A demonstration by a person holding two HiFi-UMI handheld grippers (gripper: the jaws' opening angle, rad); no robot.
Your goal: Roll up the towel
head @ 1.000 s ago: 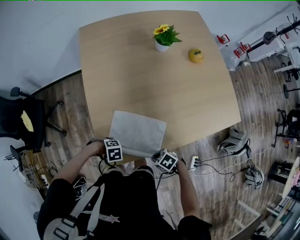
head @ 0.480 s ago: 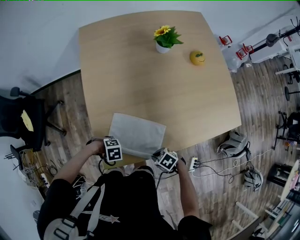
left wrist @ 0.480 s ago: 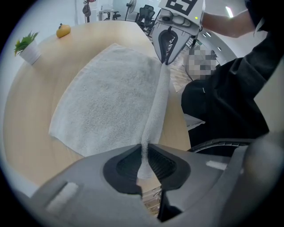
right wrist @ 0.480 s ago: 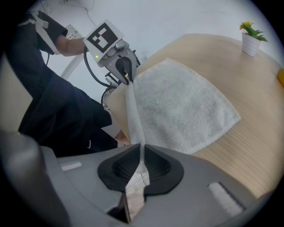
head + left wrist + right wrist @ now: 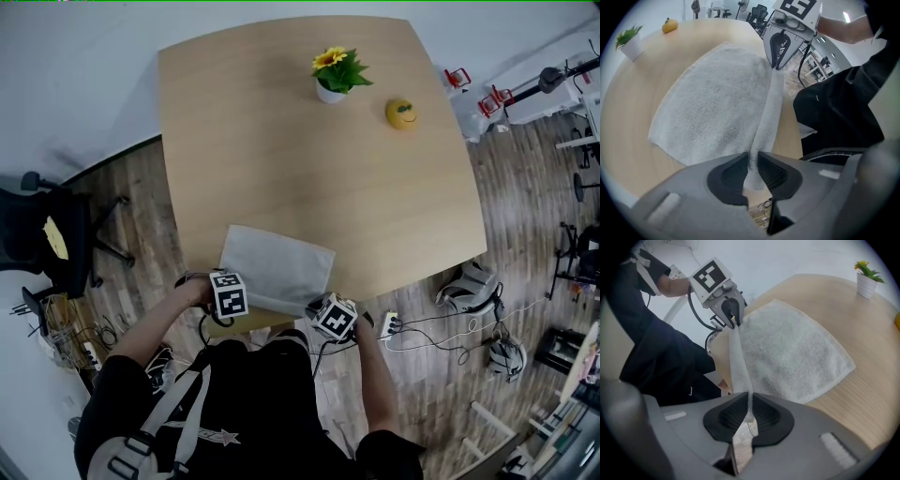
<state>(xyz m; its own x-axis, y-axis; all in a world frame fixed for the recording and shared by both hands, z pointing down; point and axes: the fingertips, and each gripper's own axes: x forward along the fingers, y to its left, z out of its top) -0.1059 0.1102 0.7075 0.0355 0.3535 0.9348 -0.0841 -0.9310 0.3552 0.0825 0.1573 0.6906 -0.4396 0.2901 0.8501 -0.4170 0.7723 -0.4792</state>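
Note:
A light grey towel (image 5: 277, 267) lies flat at the near edge of the wooden table (image 5: 281, 141). Its near edge is lifted and stretched taut between my two grippers. My left gripper (image 5: 223, 302) pinches the near left corner; in the left gripper view the cloth (image 5: 717, 103) runs down between the left gripper's (image 5: 753, 161) pads, and those jaws are opening. My right gripper (image 5: 326, 314) is shut on the near right corner, where the folded edge (image 5: 738, 362) enters the right gripper's (image 5: 750, 406) pads. Each gripper shows in the other's view, the right gripper (image 5: 777, 56) and the left gripper (image 5: 733, 317).
A potted yellow flower (image 5: 335, 75) and a small yellow fruit-like thing (image 5: 401, 113) stand at the table's far side. A black office chair (image 5: 47, 234) is on the floor at the left. Cables and gear (image 5: 469, 319) lie on the floor at the right.
Both grippers have shifted slightly by the table's near edge, with the towel's edge still between them. The towel lies much as before.

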